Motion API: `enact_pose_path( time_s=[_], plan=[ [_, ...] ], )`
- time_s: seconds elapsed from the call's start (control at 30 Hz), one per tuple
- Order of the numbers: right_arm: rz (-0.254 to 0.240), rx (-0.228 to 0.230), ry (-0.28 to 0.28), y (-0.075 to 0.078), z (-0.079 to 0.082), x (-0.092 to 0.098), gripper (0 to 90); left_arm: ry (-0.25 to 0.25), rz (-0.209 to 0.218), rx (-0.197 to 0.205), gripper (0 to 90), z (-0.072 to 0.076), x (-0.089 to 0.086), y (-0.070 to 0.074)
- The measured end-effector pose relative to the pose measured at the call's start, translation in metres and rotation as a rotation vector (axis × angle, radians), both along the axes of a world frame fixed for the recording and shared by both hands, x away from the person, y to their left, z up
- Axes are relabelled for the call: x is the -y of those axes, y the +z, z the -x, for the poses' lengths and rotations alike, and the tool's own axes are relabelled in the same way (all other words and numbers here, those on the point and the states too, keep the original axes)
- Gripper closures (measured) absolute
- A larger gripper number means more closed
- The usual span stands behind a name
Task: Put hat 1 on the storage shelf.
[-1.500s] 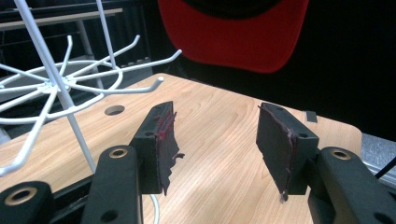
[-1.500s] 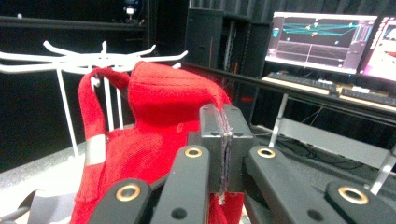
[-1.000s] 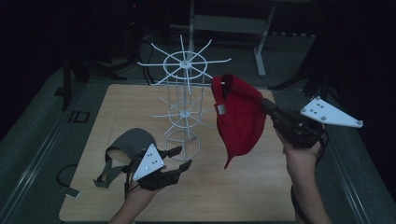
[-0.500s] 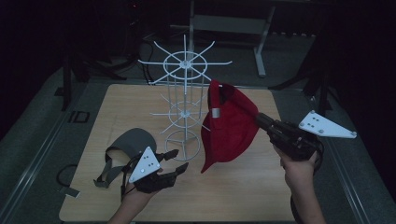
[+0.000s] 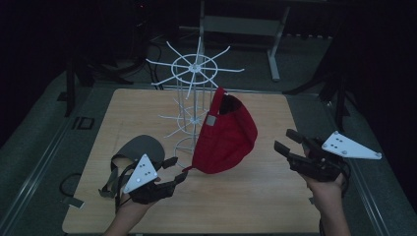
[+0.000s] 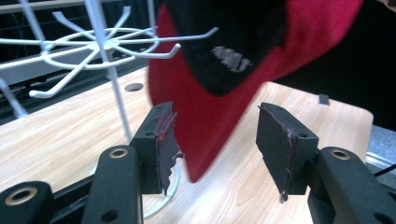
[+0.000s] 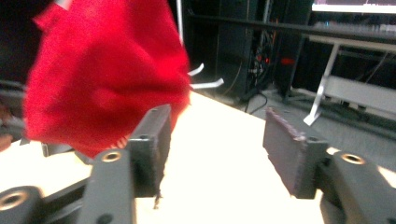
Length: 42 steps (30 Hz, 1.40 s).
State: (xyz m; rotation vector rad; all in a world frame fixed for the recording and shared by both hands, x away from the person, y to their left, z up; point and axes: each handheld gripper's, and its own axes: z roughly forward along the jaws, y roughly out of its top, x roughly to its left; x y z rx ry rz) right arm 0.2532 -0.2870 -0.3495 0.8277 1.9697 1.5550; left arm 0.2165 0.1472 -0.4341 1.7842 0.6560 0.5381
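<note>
A red cap [image 5: 223, 135] hangs from a hook of the white wire rack [image 5: 193, 93] over the table's middle, its brim pointing down. My right gripper [image 5: 287, 143] stands open to the right of the cap, apart from it; the red cap [image 7: 105, 70] is at the left beyond its jaws. My left gripper [image 5: 173, 169] is open low at the front left, just below the brim. In the left gripper view the red cap [image 6: 224, 98] hangs beyond the open jaws, with the wire rack [image 6: 100, 44] behind. A grey cap [image 5: 138, 150] lies on the table by my left hand.
The wooden table [image 5: 275, 196] has bare room at the front right. A metal frame [image 5: 275, 34] and dark stands are behind the table. A cable [image 5: 66, 184] lies off the left edge.
The right gripper carried the red cap leftward to the rack, let go of it and drew back to the right, now open. The left gripper stayed nearly still.
</note>
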Motion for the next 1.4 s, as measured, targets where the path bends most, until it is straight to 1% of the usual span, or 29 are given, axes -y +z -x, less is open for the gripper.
enact_pose_path(
  time_s=[0.03,0.1,0.17,0.2,0.23,0.27,0.3,0.33,0.4,0.43,0.47,0.5,0.53,0.63,0.7,0.77,0.8,0.83,0.9,1.0,1.03,1.1,1.17,1.23,1.3,1.37,1.4],
  plan=[
    [0.006,-0.011,-0.020,-0.005,-0.001,0.003,37.8,0.004,0.000,-0.001,47.7,0.000,-0.004,0.000],
    [0.014,-0.029,-0.049,-0.016,-0.003,0.009,30.8,0.019,-0.008,0.001,47.7,0.001,-0.011,0.000],
    [0.012,-0.052,-0.065,-0.028,-0.005,0.015,26.6,0.032,-0.010,-0.001,47.7,0.002,-0.019,-0.002],
    [0.016,-0.054,-0.076,-0.034,-0.006,0.018,24.2,0.035,-0.008,-0.004,47.7,0.003,-0.023,-0.003],
    [0.027,-0.062,-0.082,-0.040,-0.006,0.021,20.4,0.040,-0.009,-0.004,47.7,0.003,-0.027,-0.004],
    [0.037,-0.081,-0.069,-0.046,-0.008,0.024,17.8,0.048,-0.008,-0.006,47.7,0.004,-0.031,-0.006],
    [0.038,-0.092,-0.072,-0.052,-0.008,0.026,17.7,0.055,-0.004,-0.010,47.7,0.004,-0.035,-0.007],
    [0.048,-0.094,-0.077,-0.057,-0.009,0.029,17.7,0.062,0.002,-0.014,47.7,0.005,-0.039,-0.009],
    [0.077,-0.115,-0.080,-0.069,-0.010,0.033,14.6,0.079,0.004,-0.022,47.7,0.005,-0.045,-0.012],
    [0.072,-0.130,-0.081,-0.075,-0.011,0.036,14.7,0.087,0.007,-0.025,47.7,0.005,-0.049,-0.014],
    [0.060,-0.141,-0.065,-0.080,-0.012,0.039,14.7,0.095,0.010,-0.029,47.7,0.006,-0.052,-0.016],
    [0.056,-0.158,-0.061,-0.086,-0.013,0.042,14.7,0.104,0.012,-0.029,47.7,0.006,-0.055,-0.018],
    [0.064,-0.160,-0.072,-0.091,-0.014,0.044,15.8,0.108,0.014,-0.031,47.7,0.006,-0.058,-0.020],
    [0.057,-0.176,-0.088,-0.107,-0.014,0.052,16.8,0.136,0.014,-0.036,47.7,0.007,-0.067,-0.027],
    [0.085,-0.191,-0.099,-0.118,-0.015,0.054,16.6,0.158,0.019,-0.045,47.7,0.007,-0.074,-0.032],
    [0.099,-0.200,-0.111,-0.129,-0.014,0.057,16.7,0.176,0.018,-0.051,47.7,0.008,-0.080,-0.038],
    [0.105,-0.199,-0.114,-0.133,-0.013,0.058,16.7,0.188,0.017,-0.056,47.6,0.009,-0.083,-0.041],
    [0.111,-0.186,-0.127,-0.138,-0.012,0.059,16.7,0.200,0.013,-0.059,47.6,0.010,-0.087,-0.044],
    [0.104,-0.171,-0.138,-0.147,-0.010,0.063,16.5,0.220,0.009,-0.069,47.5,0.012,-0.094,-0.049],
    [0.097,-0.175,-0.161,-0.157,-0.009,0.069,16.4,0.261,-0.006,-0.090,46.2,0.016,-0.106,-0.058],
    [0.091,-0.184,-0.171,-0.160,-0.009,0.071,16.4,0.277,-0.013,-0.096,46.2,0.017,-0.111,-0.061],
    [0.094,-0.199,-0.182,-0.167,-0.008,0.074,16.4,0.307,-0.013,-0.116,46.1,0.020,-0.121,-0.066],
    [0.101,-0.195,-0.193,-0.171,-0.008,0.076,16.4,0.349,-0.024,-0.130,44.7,0.022,-0.129,-0.071],
    [0.108,-0.195,-0.208,-0.175,-0.007,0.079,16.4,0.380,-0.042,-0.153,42.2,0.024,-0.137,-0.076],
    [0.113,-0.184,-0.224,-0.177,-0.006,0.082,16.4,0.403,-0.046,-0.192,37.9,0.024,-0.144,-0.083],
    [0.110,-0.177,-0.235,-0.180,-0.004,0.086,16.4,0.448,-0.064,-0.220,35.5,0.024,-0.149,-0.091],
    [0.112,-0.174,-0.250,-0.182,-0.004,0.087,16.3,0.461,-0.073,-0.234,34.3,0.024,-0.151,-0.094]
  ],
)
